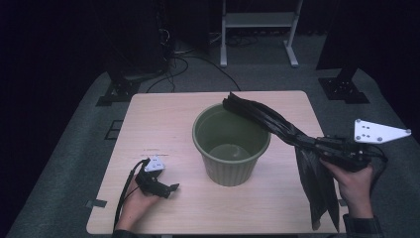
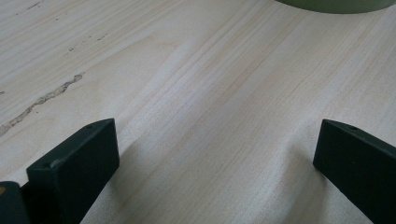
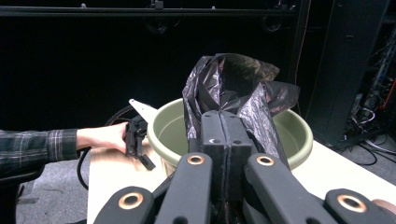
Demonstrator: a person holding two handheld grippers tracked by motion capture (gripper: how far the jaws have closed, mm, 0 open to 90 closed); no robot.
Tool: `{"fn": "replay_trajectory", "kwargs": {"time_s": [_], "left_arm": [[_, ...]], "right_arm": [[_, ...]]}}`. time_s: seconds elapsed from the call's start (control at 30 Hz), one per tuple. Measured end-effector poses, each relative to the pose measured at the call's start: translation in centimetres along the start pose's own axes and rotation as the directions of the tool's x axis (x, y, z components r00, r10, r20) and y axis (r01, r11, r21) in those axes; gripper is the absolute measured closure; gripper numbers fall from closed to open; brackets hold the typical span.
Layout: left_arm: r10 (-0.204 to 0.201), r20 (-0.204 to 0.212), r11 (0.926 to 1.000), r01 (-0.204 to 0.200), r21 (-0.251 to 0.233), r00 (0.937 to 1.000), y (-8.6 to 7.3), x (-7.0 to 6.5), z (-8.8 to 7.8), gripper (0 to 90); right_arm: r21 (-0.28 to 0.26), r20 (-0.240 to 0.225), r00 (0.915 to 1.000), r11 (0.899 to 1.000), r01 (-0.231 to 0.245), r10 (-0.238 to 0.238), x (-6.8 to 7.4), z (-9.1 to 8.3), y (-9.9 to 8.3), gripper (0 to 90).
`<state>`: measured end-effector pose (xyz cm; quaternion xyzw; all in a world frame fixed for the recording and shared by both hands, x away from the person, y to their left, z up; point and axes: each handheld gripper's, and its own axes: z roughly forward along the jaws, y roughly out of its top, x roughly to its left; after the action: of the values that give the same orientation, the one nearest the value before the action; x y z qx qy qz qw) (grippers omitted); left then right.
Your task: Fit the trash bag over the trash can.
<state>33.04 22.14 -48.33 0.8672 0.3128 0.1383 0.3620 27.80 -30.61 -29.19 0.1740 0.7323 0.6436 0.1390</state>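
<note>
A green ribbed bin [image 1: 231, 145] stands in the middle of the wooden table [image 1: 163, 114]. My right gripper [image 1: 311, 143] is shut on a black plastic bag [image 1: 267, 121]. One end of the bag lies over the bin's far right rim and the other end hangs down to the table's front right corner. In the right gripper view the jaws press together on the bag [image 3: 233, 88] in front of the bin [image 3: 285, 135]. My left gripper [image 1: 172, 188] rests open on the table at the front left, with bare wood between its fingers [image 2: 79, 163].
A metal stand [image 1: 257, 29] and cables [image 1: 178, 64] lie on the floor beyond the table. Two black bases [image 1: 116, 91] [image 1: 344, 87] sit at the far corners. A strip of tape [image 1: 96, 203] marks the front left edge.
</note>
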Motion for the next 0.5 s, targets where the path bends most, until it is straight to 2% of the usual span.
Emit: {"fn": "replay_trajectory", "kwargs": {"time_s": [0.17,0.37,0.5], "left_arm": [[-0.001,0.0,1.0,0.001,0.001,1.0,0.0,0.0,0.0,0.0],[-0.001,-0.001,1.0,0.001,0.001,1.0,0.0,0.0,0.0,0.0],[-0.001,0.0,1.0,0.001,0.003,1.0,0.0,0.0,0.0,0.0]], "right_arm": [[0.012,-0.021,0.9998,1.0,-0.003,0.004,0.0,0.5,-0.2,89.8],[0.032,-0.057,0.9984,0.999,0.001,0.001,0.5,0.7,-0.4,89.7],[0.066,-0.064,0.9979,0.998,-0.01,0.014,0.0,1.4,-0.6,89.6]]}}
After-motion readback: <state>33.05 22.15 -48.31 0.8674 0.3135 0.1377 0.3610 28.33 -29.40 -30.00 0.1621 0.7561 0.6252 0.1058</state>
